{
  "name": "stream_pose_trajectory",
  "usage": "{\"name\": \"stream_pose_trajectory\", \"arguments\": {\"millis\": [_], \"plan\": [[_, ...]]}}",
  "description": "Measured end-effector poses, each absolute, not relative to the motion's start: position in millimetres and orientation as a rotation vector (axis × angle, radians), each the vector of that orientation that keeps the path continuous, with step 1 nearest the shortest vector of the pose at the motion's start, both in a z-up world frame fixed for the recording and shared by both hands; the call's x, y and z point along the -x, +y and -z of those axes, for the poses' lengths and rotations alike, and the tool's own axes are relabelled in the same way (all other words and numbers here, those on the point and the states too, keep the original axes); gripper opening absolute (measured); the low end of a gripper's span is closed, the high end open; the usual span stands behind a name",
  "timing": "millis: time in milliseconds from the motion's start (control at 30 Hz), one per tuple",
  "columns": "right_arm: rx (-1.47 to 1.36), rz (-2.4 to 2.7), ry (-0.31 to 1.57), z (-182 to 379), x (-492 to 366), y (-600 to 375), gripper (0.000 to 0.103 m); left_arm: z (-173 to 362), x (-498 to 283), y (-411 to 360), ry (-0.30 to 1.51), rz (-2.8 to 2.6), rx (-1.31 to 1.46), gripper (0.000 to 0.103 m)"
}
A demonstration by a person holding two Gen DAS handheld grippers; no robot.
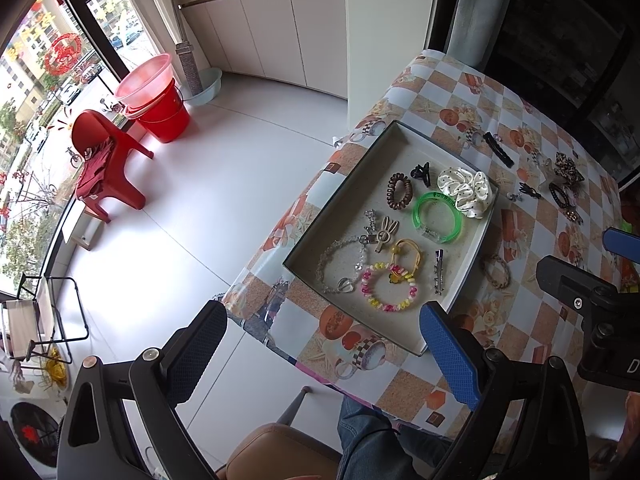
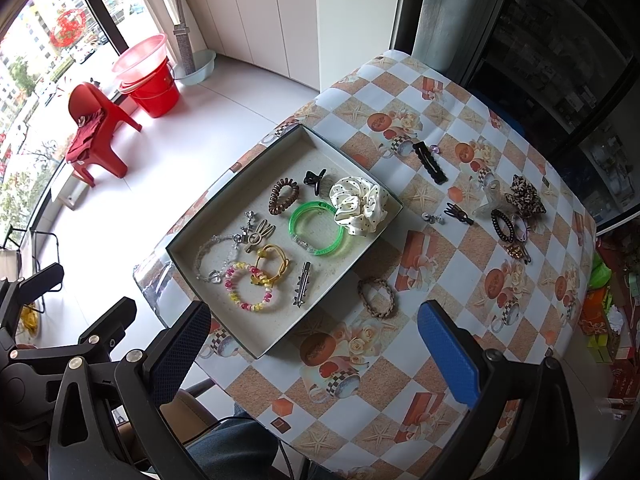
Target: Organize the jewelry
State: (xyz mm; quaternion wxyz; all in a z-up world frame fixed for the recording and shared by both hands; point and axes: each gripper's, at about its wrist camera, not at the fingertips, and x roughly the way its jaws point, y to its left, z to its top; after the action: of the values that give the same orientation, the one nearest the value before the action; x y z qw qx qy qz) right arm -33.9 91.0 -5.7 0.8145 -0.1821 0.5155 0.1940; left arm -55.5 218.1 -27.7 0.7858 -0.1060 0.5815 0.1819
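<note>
A shallow grey tray (image 1: 352,178) (image 2: 224,216) on the checked table holds a green bangle (image 1: 437,217) (image 2: 318,227), a white dotted scrunchie (image 1: 466,190) (image 2: 358,204), a brown coil tie (image 1: 399,191), a black claw clip (image 1: 422,172), a bead bracelet (image 1: 390,288) (image 2: 250,286) and a silver clip (image 1: 439,266) (image 2: 303,284). A braided brown band (image 1: 496,270) (image 2: 376,297) lies on the table just right of the tray. More hair clips and a leopard bow (image 2: 524,196) lie further right. My left gripper (image 1: 324,354) is open and empty, near the tray's front edge. My right gripper (image 2: 316,354) is open and empty, above the table's front.
A long black clip (image 2: 430,162) and small dark clips (image 2: 458,213) lie beyond the tray. The table's left edge drops to a white floor with a red chair (image 1: 108,160) and red bucket (image 1: 164,114). My right gripper's body shows at the left wrist view's right side (image 1: 592,304).
</note>
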Motion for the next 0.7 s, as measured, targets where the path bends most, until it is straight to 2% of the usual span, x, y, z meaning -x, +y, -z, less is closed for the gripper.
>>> {"name": "stream_pose_trajectory", "arguments": {"millis": [700], "plan": [[0.387,-0.413,1.104,6.6,33.8,91.8,0.103,31.6,59.3,219.9,1.261,-0.398,0.225,0.099]]}}
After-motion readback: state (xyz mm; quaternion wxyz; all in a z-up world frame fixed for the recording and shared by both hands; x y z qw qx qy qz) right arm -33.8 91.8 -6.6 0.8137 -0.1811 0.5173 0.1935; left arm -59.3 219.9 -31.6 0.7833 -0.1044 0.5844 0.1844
